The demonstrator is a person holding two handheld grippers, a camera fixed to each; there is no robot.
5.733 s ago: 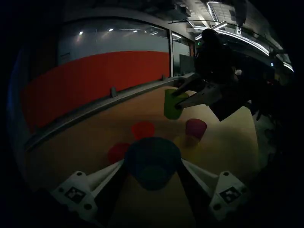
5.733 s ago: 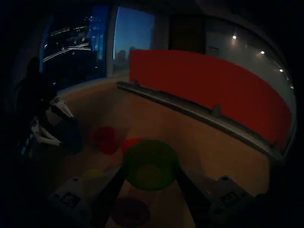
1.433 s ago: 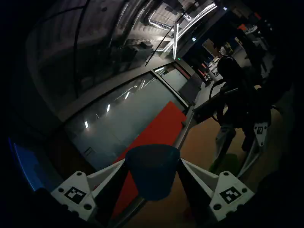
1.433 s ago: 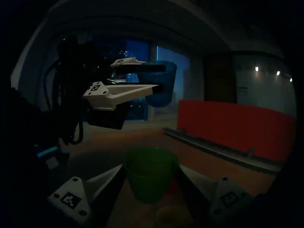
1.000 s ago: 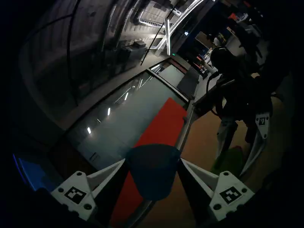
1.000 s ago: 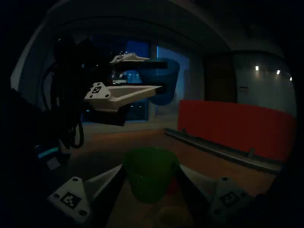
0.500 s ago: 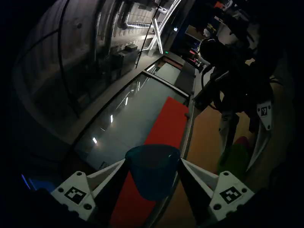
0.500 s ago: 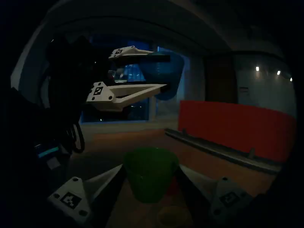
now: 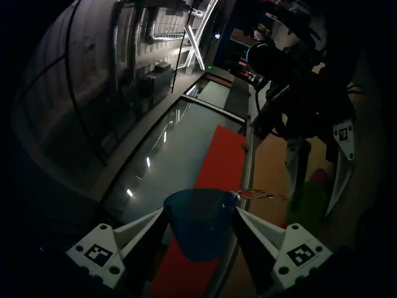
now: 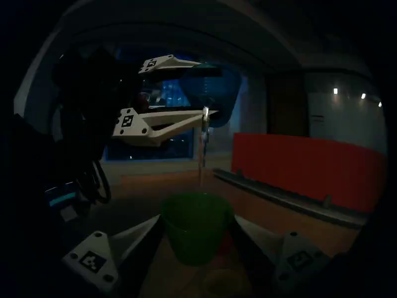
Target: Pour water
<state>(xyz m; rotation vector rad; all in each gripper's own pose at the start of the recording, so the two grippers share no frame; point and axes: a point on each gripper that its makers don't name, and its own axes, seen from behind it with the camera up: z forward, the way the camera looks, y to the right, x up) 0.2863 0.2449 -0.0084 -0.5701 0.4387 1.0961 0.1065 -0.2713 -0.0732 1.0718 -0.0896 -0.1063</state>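
We are mid-pour: our left gripper (image 9: 199, 211) clamps the blue cup (image 9: 198, 231) above the green cup (image 10: 196, 228), which our right gripper (image 10: 196, 218) grips; next we tilt further, gently.

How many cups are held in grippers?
2: a blue cup in the left gripper, tilted above; a green cup in the right gripper below. Others may be hidden.

Dim office: glass partition (image 9: 181, 144) with red band (image 9: 221, 159), exposed ceiling ducts (image 9: 161, 36), strip lights (image 9: 196, 42), long wooden table (image 10: 258, 206).
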